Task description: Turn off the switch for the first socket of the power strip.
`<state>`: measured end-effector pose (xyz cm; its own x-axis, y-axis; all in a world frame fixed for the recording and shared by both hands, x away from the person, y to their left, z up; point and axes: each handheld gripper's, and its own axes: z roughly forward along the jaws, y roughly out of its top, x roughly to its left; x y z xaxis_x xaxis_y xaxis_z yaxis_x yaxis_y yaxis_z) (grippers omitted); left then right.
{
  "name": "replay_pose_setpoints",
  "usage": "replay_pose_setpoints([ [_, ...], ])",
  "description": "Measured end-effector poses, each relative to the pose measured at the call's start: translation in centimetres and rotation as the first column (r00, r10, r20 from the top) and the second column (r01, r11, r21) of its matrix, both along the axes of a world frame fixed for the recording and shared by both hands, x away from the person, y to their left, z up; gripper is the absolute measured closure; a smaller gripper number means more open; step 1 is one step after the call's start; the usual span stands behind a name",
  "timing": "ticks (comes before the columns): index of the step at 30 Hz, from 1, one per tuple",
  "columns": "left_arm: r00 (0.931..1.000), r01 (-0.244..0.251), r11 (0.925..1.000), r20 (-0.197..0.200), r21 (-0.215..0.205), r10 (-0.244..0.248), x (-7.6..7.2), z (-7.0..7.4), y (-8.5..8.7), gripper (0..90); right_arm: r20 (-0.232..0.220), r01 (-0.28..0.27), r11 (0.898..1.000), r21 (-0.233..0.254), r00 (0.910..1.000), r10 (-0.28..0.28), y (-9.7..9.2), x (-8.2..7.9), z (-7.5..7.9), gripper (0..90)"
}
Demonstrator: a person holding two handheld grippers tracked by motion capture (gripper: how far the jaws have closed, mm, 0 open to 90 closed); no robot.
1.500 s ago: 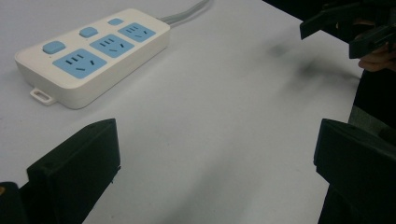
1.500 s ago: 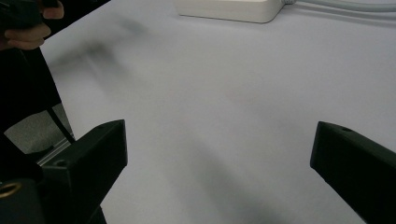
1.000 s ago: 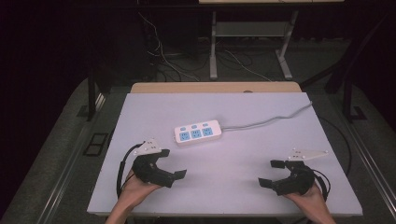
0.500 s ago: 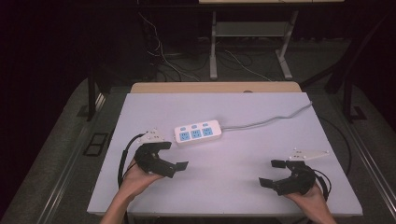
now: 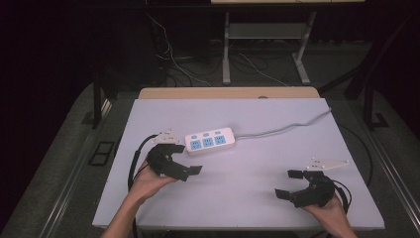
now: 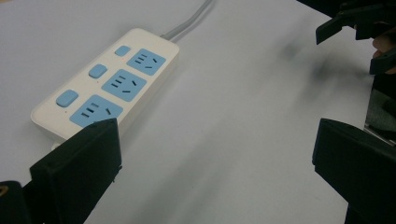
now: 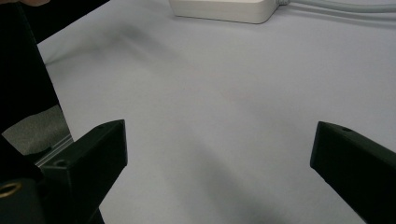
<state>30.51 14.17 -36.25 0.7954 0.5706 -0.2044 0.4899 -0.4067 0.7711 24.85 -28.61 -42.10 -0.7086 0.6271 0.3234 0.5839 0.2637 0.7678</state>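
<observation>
Forward creeps the left gripper [image 5: 187,165] (jaws spread wide), power strip [image 5: 210,141] just upper right, lying crosswise; right gripper [image 5: 290,184] gapes, well apart.

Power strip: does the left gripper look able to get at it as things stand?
Probably yes: the left gripper is open beside the power strip, with bare table between and nothing in the way.

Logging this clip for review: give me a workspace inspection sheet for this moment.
Surface: white table, flat, bare apart from the strip.
Job's things: power strip, three blue sockets, nothing plugged in.
Clutter: nothing seen.
Grippers: left tool open, close beside the strip, apart from it; right tool open, near the front right edge.
Cables: strip's grey cord runs off the right edge; loose wires on the floor behind.
Surroundings: dark room, metal stand legs beyond.
</observation>
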Motion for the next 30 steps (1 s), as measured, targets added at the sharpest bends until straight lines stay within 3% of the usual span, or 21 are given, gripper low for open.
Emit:
replay_pose_setpoints([
  [14,0.9995,0.032,0.9985,-0.008,0.044,-0.031,1.5,0.5,-1.1,0.1,0.002,-0.004,1.0,-0.002,1.0,0.004,0.0,0.0,0.0,3.7],
  [30,0.9969,0.077,0.9895,0.003,0.122,-0.078,3.5,1.8,-2.6,0.4,0.011,0.005,1.0,-0.001,0.9999,-0.005,-0.3,-0.1,0.0,3.7],
])
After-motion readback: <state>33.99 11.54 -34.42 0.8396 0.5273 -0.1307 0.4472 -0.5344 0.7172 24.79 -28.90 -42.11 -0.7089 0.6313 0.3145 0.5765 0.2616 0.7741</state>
